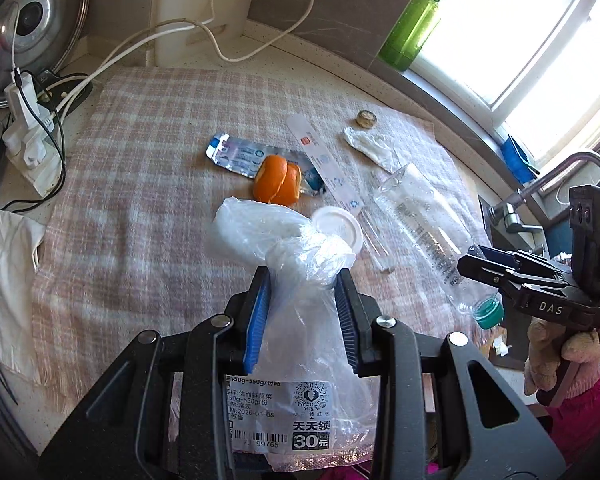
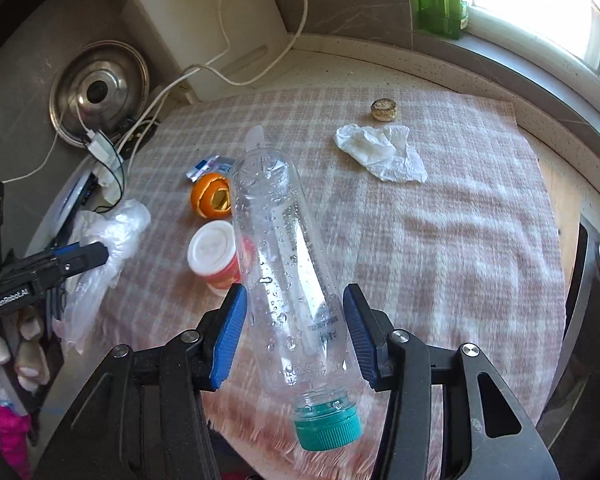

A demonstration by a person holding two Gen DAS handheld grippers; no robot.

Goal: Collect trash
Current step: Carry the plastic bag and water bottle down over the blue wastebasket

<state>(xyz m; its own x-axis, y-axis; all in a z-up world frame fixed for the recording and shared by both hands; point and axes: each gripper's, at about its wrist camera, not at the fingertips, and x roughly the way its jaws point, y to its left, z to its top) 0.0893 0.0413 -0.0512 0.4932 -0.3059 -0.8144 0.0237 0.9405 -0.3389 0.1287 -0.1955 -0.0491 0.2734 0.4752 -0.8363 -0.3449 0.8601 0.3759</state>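
The left gripper has its blue-padded fingers clamped on a crumpled clear plastic bag, which bulges out past the fingertips toward 12 o'clock and hangs down between them, its printed label toward 6 o'clock. The right gripper has its fingers spread apart on either side of a clear plastic bottle; the bottle runs between the pads, its teal cap toward 6 o'clock and its base toward 12 o'clock, with a gap visible at each pad. Whether the bottle rests on the checked cloth I cannot tell. On the cloth, at 10 o'clock from the right gripper, stand a white-lidded cup and an orange peel; a crumpled tissue and a small gold cap lie toward 1 o'clock.
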